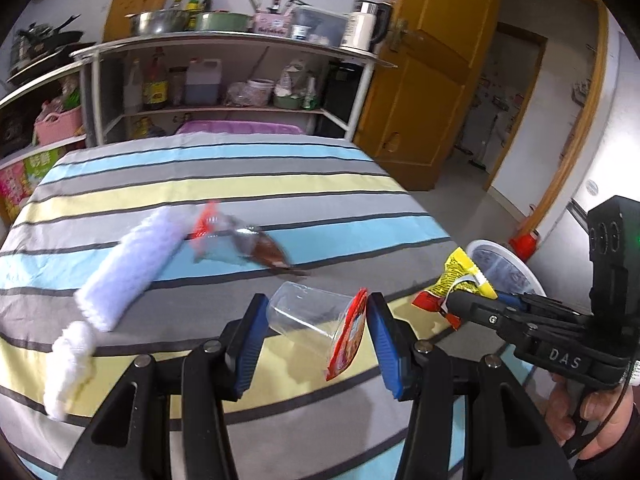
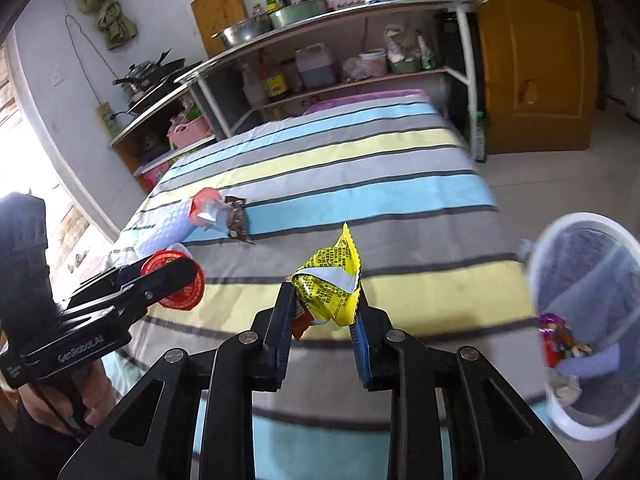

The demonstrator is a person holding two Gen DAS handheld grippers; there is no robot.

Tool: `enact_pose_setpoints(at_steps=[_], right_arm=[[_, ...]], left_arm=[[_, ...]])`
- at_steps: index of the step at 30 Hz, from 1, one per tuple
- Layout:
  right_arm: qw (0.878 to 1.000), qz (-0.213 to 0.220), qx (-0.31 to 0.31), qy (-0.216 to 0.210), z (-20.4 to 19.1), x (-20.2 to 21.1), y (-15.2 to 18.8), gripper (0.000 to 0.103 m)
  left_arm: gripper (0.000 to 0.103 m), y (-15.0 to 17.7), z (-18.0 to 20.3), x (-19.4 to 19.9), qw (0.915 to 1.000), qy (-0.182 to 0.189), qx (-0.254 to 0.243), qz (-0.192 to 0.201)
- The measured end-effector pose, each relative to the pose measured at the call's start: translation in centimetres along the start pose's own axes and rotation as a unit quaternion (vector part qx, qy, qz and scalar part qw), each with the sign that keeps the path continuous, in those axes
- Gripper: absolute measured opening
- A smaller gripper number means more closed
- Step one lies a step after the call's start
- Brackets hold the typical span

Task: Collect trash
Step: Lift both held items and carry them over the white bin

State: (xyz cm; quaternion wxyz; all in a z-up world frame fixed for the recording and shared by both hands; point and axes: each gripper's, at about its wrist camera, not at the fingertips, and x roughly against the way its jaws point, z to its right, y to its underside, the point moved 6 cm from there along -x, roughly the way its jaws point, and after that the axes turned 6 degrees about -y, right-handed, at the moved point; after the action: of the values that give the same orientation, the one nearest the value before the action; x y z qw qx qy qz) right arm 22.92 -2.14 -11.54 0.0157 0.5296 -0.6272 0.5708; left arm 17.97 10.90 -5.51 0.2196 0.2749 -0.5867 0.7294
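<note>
My left gripper (image 1: 316,320) is shut on a clear plastic cup with a red foil lid (image 1: 316,324), held above the striped table; it shows from the side in the right wrist view (image 2: 176,280). My right gripper (image 2: 322,312) is shut on a crumpled yellow and red wrapper (image 2: 330,284), also seen in the left wrist view (image 1: 456,280), near the table's right edge. A white mesh trash bin (image 2: 588,320) with some trash inside stands on the floor to the right. A brown and clear wrapper (image 1: 248,244) lies mid-table.
A rolled lavender and white towel (image 1: 120,284) lies on the striped cloth (image 1: 240,184) at the left. A metal shelf (image 1: 224,76) with bottles and bowls stands behind the table. A wooden door (image 1: 432,60) is at the right.
</note>
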Motion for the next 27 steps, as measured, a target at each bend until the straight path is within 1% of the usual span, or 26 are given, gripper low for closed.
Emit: enact_pose_setpoints(at_steps=[9,14,23,27], right_arm=[[0.998,0.036,-0.021,0.052,4.4,6.3,0.9,0.027],[0.995,0.053,-0.037,0.077,6.8,8.9,1.5,0.027],[0.989,0.070,-0.068,0.112,11.4,12.3,2.7,0.027],[0.985,0.077,-0.082,0.128,13.3,13.4,3.0,0.027]], left_arm=[[0.052,-0.7,6.9,-0.5,0.9987,0.034,-0.038,0.000],[0.052,-1.0,10.5,-0.7,0.9970,0.053,-0.057,-0.001],[0.052,-1.8,16.5,-1.8,0.9917,0.086,-0.096,-0.002],[0.052,-1.7,18.9,-2.5,0.9894,0.099,-0.106,-0.006]])
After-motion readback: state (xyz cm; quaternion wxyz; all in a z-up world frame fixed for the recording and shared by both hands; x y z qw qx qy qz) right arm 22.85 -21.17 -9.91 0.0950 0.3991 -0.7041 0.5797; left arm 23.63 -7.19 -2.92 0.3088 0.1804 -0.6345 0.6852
